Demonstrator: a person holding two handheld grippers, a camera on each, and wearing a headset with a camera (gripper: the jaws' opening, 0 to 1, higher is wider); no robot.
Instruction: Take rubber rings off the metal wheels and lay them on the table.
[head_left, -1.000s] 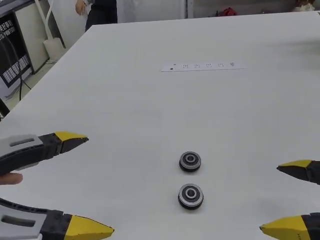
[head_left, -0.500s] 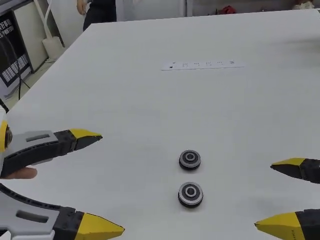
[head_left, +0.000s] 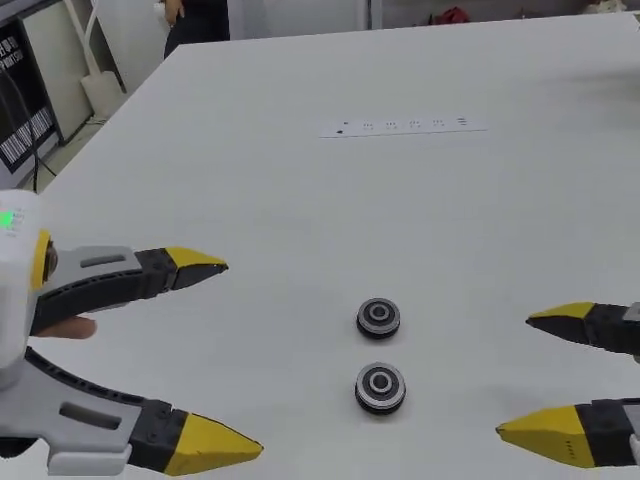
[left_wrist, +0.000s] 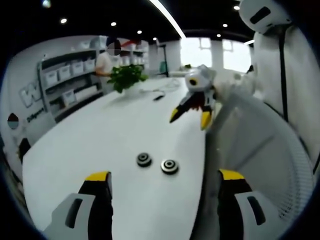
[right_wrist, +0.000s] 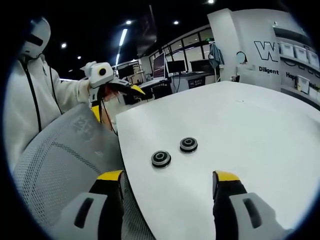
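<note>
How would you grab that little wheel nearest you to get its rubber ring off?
Take the nearer wheel from above, probably, jaws across its black outer rim side to side: it lies flat, hub up, with the other wheel just beyond.

From my headset I look down over the broad white bench (head_left: 300, 200). Both gripper views sit low at opposite sides, facing inward, sharing the two small black-rimmed metal wheels (head_left: 378, 318) close ahead.

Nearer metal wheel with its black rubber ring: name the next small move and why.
Probably bring the open left gripper in to clamp the nearer metal wheel; it lies untouched, its black rubber ring on, and the right gripper is open too.
</note>
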